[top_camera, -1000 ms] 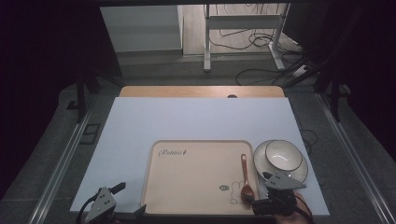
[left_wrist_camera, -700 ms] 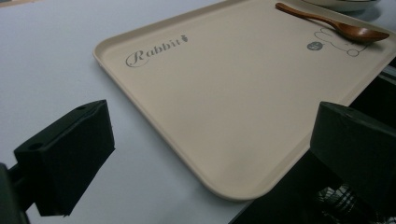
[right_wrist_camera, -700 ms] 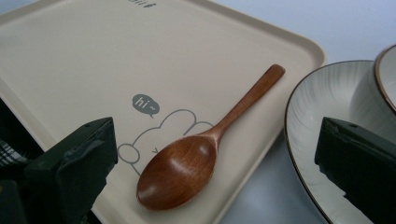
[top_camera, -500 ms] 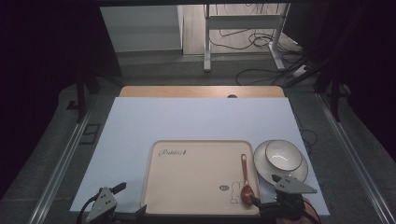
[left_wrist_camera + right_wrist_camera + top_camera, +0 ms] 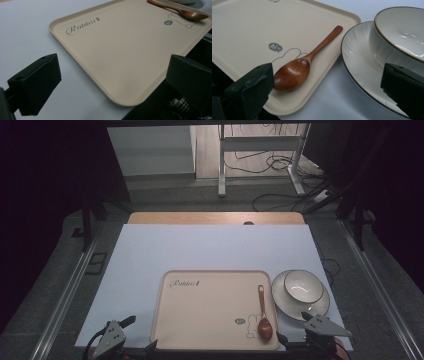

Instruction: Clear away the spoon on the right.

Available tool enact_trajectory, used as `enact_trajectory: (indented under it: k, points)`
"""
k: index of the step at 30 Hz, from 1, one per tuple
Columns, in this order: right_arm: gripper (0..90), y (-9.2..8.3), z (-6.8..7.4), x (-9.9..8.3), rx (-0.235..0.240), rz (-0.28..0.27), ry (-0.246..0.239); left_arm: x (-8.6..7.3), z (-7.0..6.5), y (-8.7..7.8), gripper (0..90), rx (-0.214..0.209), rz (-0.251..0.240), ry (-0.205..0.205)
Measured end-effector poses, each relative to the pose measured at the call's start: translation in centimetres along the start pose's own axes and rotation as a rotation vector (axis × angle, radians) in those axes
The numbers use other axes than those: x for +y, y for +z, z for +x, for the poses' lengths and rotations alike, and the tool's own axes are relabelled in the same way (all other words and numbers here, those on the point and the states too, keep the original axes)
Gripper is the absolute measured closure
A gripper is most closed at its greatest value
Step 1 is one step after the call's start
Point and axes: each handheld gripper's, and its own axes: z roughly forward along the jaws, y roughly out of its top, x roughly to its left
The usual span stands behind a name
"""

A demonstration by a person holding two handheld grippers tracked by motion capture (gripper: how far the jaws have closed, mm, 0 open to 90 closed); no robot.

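At the bottom edge of the high view, the left gripper point(image 5: 131, 336) sits at the lower left and the right gripper point(image 5: 292, 329) at the lower right, both partly cut off by the frame, so the hands that hold them cannot be seen. Lower centre of that view lies the beige tray point(image 5: 210, 320) on the pale blue table cover point(image 5: 210, 245). A wooden spoon point(image 5: 263, 315) lies on the right part of the tray, its bowl toward the bottom of the frame, beside a small rabbit drawing. Just right of the tray stands a white bowl point(image 5: 302, 287) on a white plate point(image 5: 320, 307); the near rim of the plate is covered by the right gripper.

Seen from the right gripper view, the 2 black jaws stand wide apart and hold nothing. The spoon point(image 5: 302, 66) is at lower centre, its bowl close to the left jaw; whether they touch I cannot tell. The plate point(image 5: 357, 65) and the bowl point(image 5: 402, 32) fill the right side, both cut off by the frame.

Seen from the left gripper view, the jaws are also wide open and empty, with the near corner of the tray point(image 5: 120, 57) between them. The spoon point(image 5: 180, 10) appears at the upper right, its handle end cut off. The lower right corner there is dark and hard to read.
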Motion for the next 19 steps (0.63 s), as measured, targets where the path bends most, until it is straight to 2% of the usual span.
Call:
enact_trajectory:
  k: [9,19]
  points:
    - [0.0,-0.5,-0.4,-1.2,0.015,-0.007,0.008,0.0,-0.1,0.1,0.0,-0.002,0.007,0.009]
    - [0.0,-0.2,-0.9,-2.1,0.016,0.043,0.038,0.1,-0.2,0.2,0.0,-0.004,0.016,0.019]
